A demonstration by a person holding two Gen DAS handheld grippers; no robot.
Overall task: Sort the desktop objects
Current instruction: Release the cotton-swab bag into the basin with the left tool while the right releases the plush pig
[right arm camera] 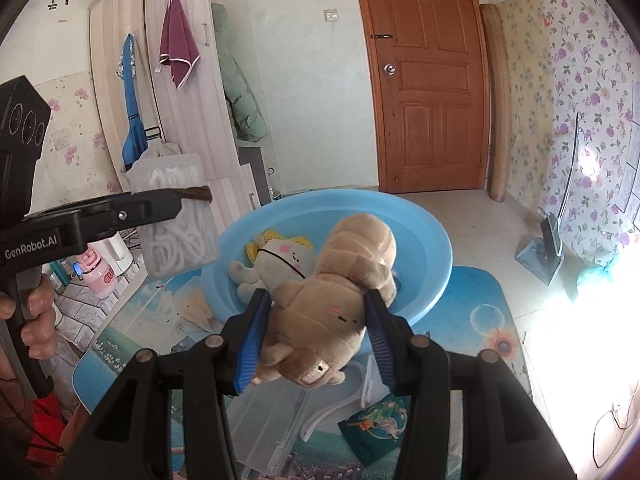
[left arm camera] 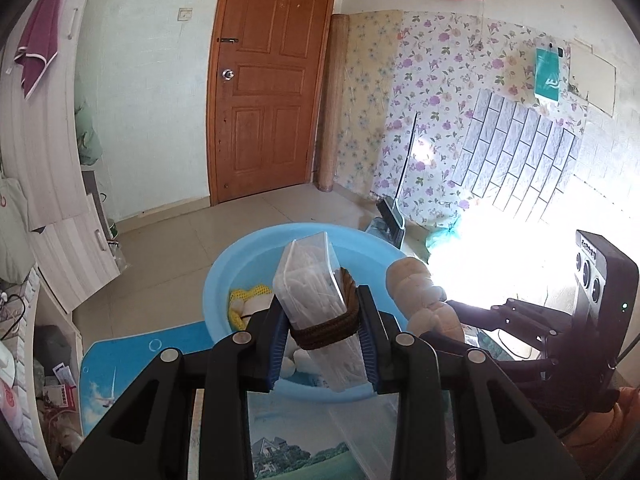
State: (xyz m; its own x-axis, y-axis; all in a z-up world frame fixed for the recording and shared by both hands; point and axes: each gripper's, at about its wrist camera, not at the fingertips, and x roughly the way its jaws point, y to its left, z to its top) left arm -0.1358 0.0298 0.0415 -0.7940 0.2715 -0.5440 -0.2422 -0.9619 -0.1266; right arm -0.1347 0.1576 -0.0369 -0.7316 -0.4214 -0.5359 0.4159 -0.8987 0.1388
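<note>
A clear plastic box (left arm camera: 316,300), bound with a brown hair tie (left arm camera: 328,328), is clamped in the left gripper (left arm camera: 322,344) above the blue basin's (left arm camera: 256,248) near rim. A tan plush toy (right arm camera: 332,312) is gripped by the right gripper (right arm camera: 316,344) over the same basin, near a white plush (right arm camera: 280,260) lying inside.

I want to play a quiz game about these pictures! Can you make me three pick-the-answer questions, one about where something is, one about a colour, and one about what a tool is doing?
1. Where does the white plush with pink cheeks lie?
A in the basin
B on the floor
C on a shelf

2. What colour is the basin?
A red
B blue
C green

3. What is the left tool doing?
A hanging open
B squeezing a tan plush
C gripping a clear box

Answers: 1 A, it lies inside the rim. 2 B, its wall is light blue. 3 C, the pads clamp the clear box, which has a brown band around it.
</note>
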